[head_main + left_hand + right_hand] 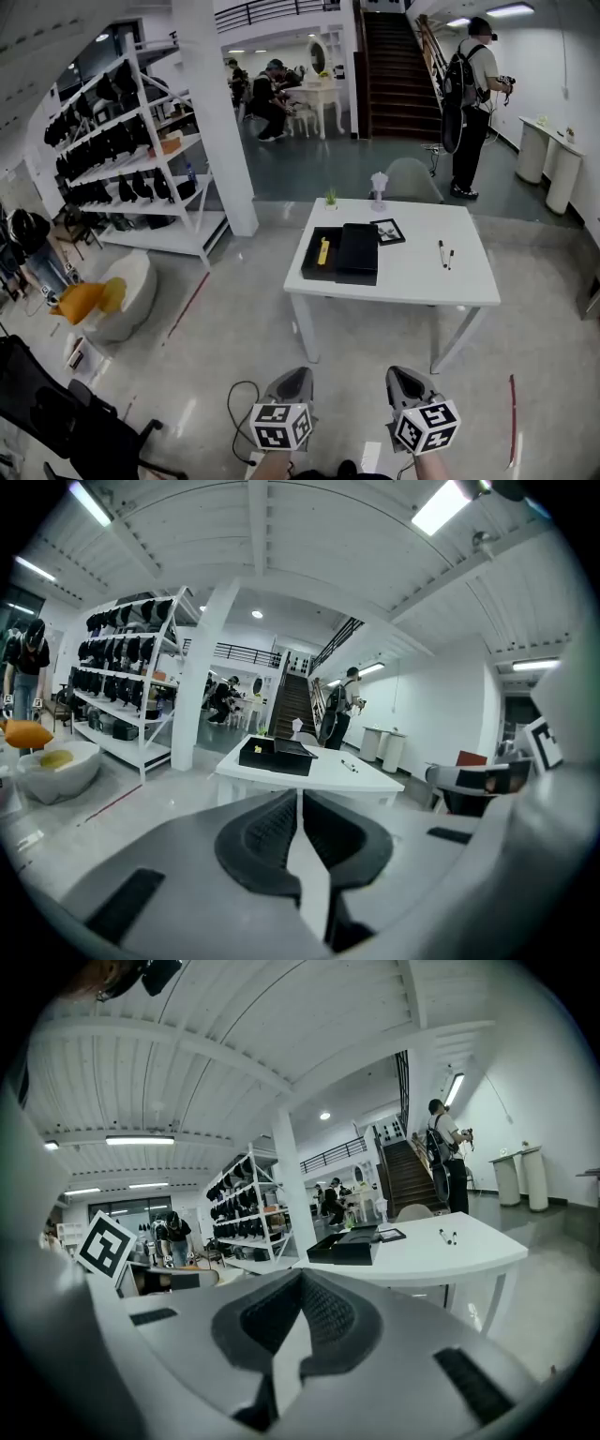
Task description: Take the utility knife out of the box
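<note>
At bottom centre of the head view, left tongs (296, 375) and right tongs (403, 373), each pressed together on nothing, well apart from the white counter (412, 277) at mid-frame. On the counter's left end, an open black box (314, 269). Inside it, seemingly the yellow utility knife (323, 250), small from here. Against the box's right side, a black lid (358, 251). Further right, two pens (444, 254).
</note>
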`<state>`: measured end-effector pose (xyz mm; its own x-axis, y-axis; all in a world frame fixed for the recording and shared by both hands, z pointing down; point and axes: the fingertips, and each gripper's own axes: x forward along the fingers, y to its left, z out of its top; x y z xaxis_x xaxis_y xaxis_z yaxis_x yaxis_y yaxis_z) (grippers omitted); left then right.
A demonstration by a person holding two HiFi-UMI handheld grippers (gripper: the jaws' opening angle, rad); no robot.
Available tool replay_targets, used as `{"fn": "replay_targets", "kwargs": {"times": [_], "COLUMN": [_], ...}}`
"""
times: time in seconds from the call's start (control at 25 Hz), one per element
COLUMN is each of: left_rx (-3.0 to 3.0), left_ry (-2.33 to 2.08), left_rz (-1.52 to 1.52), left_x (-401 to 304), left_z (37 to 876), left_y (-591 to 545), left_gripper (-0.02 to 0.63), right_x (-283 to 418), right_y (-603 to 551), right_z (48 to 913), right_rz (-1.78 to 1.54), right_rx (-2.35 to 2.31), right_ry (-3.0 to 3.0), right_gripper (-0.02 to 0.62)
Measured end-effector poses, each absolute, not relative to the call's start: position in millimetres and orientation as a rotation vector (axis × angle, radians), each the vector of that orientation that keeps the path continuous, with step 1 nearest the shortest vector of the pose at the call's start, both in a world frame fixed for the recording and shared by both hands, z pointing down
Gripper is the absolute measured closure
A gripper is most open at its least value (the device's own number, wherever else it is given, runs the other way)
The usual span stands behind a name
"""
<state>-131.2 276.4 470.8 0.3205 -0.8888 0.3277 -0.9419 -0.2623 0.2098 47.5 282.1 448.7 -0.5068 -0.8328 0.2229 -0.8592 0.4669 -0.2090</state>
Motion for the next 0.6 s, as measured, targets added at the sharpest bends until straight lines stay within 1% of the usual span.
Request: {"fn": "replay_targets", "kwargs": {"times": [0.28, 0.32, 0.36, 0.4, 0.6], "left_rx": [2.24, 2.241, 2.24, 2.239, 2.223], "left_ry": [-1.628, -1.631, -1.635, -1.641, -1.688], "left_rz": [0.191, 0.187, 0.183, 0.179, 0.167], "left_x": [-122, -122, -123, -123, -133], "left_z": [467, 464, 462, 459, 447], "left_y": [275, 273, 272, 270, 253], "left_gripper": [0.58, 0.562, 0.527, 0.516, 0.492], "right_x": [52, 53, 55, 57, 65], "right_y": [285, 285, 284, 283, 273], "right_z": [449, 447, 446, 444, 440], "right_rz": [0.464, 0.461, 0.458, 0.458, 0.464], "right_rx": [1.473, 1.474, 1.477, 1.482, 1.516], "right_ry": [-2.656, -2.661, -2.664, -2.665, -2.669], "right_gripper": [0.595, 0.595, 0.595, 0.595, 0.595]}}
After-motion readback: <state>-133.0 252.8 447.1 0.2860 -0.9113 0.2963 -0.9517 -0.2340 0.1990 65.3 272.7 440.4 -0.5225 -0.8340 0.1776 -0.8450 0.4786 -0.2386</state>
